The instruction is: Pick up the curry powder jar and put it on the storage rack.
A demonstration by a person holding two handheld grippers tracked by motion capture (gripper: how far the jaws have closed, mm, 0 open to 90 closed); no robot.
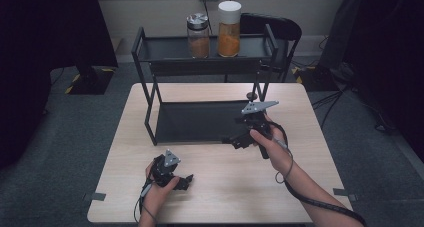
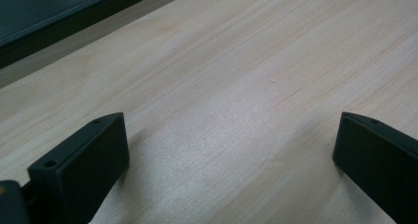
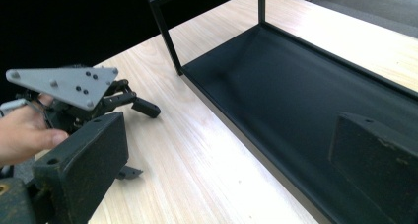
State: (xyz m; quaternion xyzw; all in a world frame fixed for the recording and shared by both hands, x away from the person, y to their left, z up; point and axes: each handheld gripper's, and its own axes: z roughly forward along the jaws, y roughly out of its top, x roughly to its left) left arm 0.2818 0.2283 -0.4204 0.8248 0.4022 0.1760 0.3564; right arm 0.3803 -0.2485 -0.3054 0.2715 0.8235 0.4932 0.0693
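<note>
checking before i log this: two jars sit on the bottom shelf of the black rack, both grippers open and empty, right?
Not quite: the two jars sit on the top shelf of the black rack, as the high view shows. The rest holds: left gripper and right gripper are open and empty.

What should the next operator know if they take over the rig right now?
Left gripper: jaws open, empty, low over the table near its front edge.
Right gripper: jaws open, empty, at the front of the black rack, by its lower shelf.
Two jars stand on the rack's top shelf: metal-lidded jar and white-lidded jar, side by side.
Done: nothing to be seen; neither jar is gripped.
Left: probably reach up for a jar; the lower shelf is bare.
</note>
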